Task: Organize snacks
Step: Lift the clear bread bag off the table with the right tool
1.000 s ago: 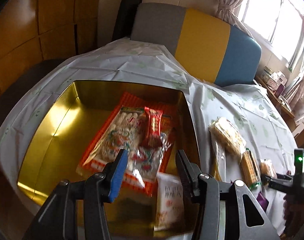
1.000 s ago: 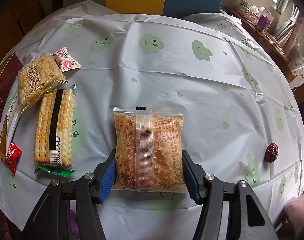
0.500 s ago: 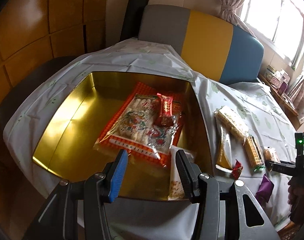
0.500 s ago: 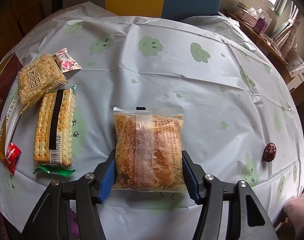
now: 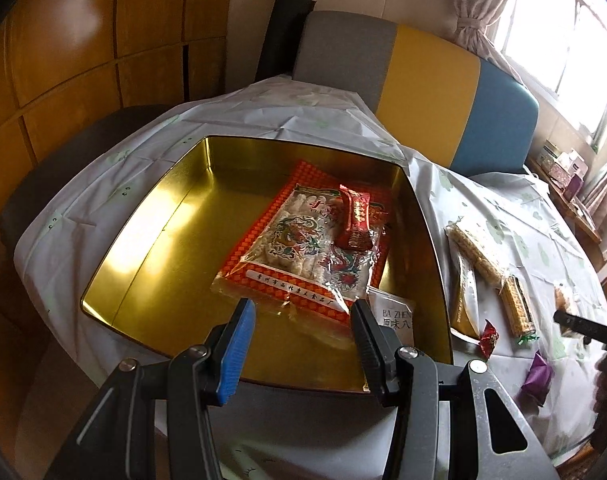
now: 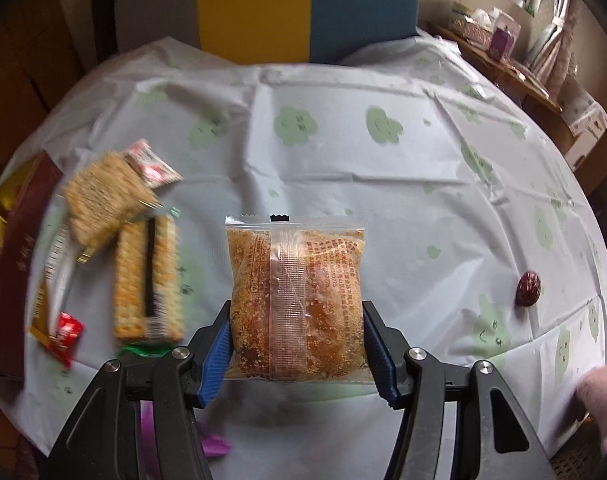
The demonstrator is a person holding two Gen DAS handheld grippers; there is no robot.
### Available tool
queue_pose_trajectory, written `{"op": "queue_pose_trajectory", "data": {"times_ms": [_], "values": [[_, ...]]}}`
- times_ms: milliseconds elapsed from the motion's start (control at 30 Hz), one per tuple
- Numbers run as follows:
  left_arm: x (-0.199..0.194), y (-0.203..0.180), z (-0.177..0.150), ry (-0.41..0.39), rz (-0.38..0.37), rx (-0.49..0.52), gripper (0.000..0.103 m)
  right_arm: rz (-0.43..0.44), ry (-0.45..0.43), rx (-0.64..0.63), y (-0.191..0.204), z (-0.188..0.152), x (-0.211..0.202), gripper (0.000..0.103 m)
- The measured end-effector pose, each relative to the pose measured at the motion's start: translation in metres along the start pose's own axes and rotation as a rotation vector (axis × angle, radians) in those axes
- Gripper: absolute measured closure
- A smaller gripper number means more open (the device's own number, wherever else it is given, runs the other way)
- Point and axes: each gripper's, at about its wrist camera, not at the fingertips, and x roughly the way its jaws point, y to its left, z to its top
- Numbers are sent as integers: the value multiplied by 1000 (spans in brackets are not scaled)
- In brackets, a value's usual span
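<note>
On the white packet (image 5: 395, 316) just past the left tool's (image 5: 301, 328) right finger, "BA ZHEN" and a few Chinese characters can be read; that finger cuts off the rest. The writing on the big orange-and-red snack bag (image 5: 303, 248) ahead of the left tool, inside the gold tin (image 5: 151, 248), is too small to read, as is the red print on the crumbly bun packet (image 6: 295, 300). The right tool (image 6: 297, 344) is closed on that packet, both blue pads pressing its sides, apparently just clear of the counter (image 6: 423, 200). The left tool stands half open, empty, above the tin's near edge. Left of the right tool, blurred, lie a cracker pack (image 6: 149, 280) and a small red candy (image 6: 65, 334).
</note>
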Motion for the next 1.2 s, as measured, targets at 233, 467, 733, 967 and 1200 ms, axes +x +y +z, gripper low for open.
{"op": "queue_pose_trajectory", "data": {"times_ms": [233,467,733,967,1200], "values": [[0,9,2,-5,18,-23,52,64,-95,-66,42,10,-37,43],[-5,29,12,-42,55,-77,52,241,-116,-201,118,16,-62,43],[-13,66,24,-86,114,-167,52,501,-80,-361,228,4,-73,43],[-12,70,24,-83,125,-173,53,555,30,-509,303,-23,-46,42],[-9,60,20,-72,117,-145,53,528,66,-541,319,-40,-25,41]]}}
